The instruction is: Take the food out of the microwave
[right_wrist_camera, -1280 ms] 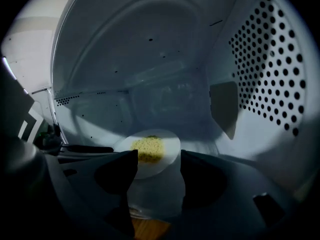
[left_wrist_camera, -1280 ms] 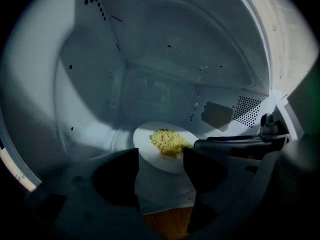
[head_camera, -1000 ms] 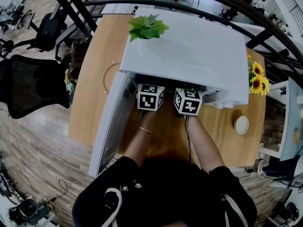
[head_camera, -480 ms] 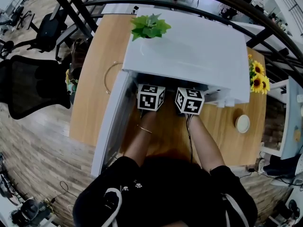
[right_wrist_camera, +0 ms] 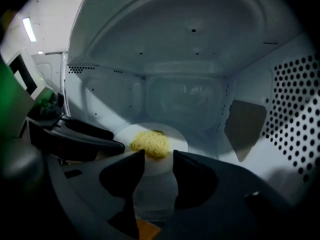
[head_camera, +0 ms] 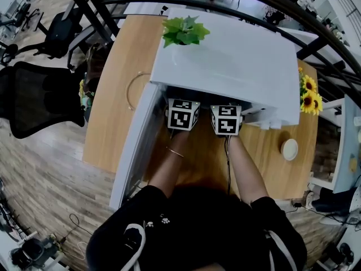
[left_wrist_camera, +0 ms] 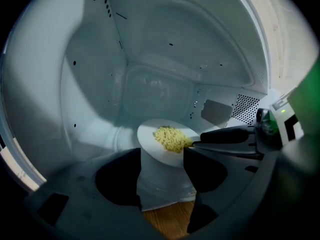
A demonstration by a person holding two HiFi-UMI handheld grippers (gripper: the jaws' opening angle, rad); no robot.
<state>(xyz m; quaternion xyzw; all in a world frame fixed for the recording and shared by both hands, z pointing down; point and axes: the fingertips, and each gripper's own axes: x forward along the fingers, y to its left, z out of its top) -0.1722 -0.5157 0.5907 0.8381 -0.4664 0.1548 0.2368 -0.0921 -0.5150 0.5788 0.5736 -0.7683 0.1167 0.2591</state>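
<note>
Both grippers have nudged slightly deeper into the microwave (head_camera: 231,61) mouth. Yellow food (left_wrist_camera: 172,138) sits heaped on a white plate (left_wrist_camera: 150,141), centre of the cavity floor. Left gripper (left_wrist_camera: 162,155) jaws apart, plate's near rim showing in the gap. Right gripper (right_wrist_camera: 159,156) jaws also apart, food just beyond the tips. Door (head_camera: 134,145) swung open at left; microwave stands on wooden table (head_camera: 110,112).
</note>
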